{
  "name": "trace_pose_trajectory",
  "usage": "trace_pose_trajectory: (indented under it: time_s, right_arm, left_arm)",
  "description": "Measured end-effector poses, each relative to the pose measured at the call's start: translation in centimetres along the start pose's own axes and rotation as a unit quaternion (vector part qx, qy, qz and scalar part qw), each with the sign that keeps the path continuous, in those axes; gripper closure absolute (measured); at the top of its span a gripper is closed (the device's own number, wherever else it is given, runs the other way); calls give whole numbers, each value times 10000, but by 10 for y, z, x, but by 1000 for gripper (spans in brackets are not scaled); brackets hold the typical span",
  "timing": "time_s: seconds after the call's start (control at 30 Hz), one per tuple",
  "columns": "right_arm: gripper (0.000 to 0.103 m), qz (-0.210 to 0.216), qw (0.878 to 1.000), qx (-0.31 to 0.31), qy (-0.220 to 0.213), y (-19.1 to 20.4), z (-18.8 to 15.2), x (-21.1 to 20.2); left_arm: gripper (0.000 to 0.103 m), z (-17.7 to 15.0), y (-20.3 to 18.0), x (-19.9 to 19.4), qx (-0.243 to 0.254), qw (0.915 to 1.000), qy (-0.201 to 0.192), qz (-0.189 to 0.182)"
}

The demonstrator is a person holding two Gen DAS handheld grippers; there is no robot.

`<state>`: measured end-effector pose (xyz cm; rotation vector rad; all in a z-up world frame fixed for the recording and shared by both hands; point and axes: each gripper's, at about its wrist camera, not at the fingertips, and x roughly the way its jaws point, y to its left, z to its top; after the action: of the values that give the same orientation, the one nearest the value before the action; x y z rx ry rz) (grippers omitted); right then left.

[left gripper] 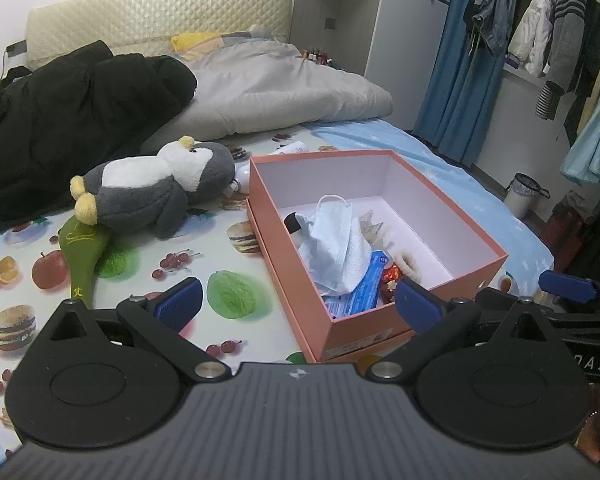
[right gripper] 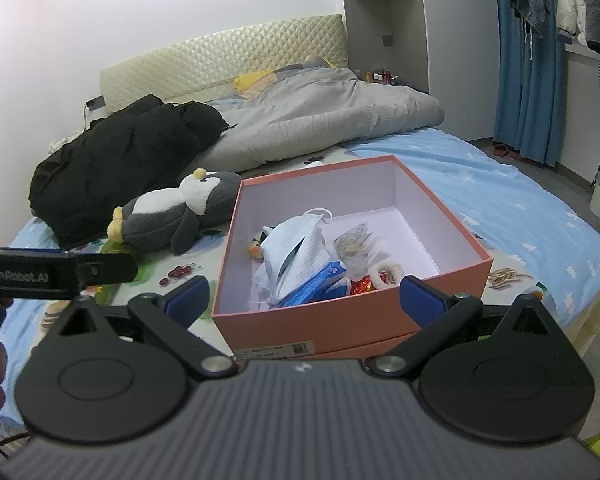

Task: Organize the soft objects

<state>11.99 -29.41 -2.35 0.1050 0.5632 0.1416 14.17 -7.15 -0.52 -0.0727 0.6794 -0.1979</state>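
A grey and white plush penguin [left gripper: 156, 188] [right gripper: 176, 212] lies on its side on the fruit-print mat, left of an open salmon-pink box [left gripper: 296, 276] [right gripper: 300, 324]. Inside the box are a blue face mask [left gripper: 332, 232] [right gripper: 296, 240], a white cloth, a blue packet [left gripper: 364, 292] and small wrapped items. My left gripper [left gripper: 298, 300] hovers open over the box's near left corner, nothing between its fingers. My right gripper [right gripper: 304, 292] hangs open before the box's near wall, also empty. A blue pad of the right gripper shows in the left wrist view at the right edge.
A green paddle-shaped object [left gripper: 82, 248] lies by the penguin's feet. A black jacket [left gripper: 72, 116] and a grey duvet [left gripper: 284, 84] lie further back on the bed. A white bottle [left gripper: 244, 176] rests behind the box. Hanging clothes [left gripper: 548, 32], a blue curtain and a small bin [left gripper: 522, 196] stand right.
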Motion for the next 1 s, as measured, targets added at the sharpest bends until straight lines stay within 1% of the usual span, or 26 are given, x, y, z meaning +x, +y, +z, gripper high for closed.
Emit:
trace_pose_trajectory:
  time_s: [0.37, 0.5, 1.0]
  right_arm:
    - [0, -4, 10000, -52, -21, 2, 0, 2]
    - [0, 38, 10000, -18, -2, 2, -1, 4]
    - [0, 56, 10000, -11, -28, 4, 0, 2]
  left_arm:
    - [0, -1, 1, -1, -12, 10000, -33, 4]
    - [0, -2, 0, 0, 23, 9999, -9, 99]
    - [0, 0, -2, 2, 5, 10000, 13, 78]
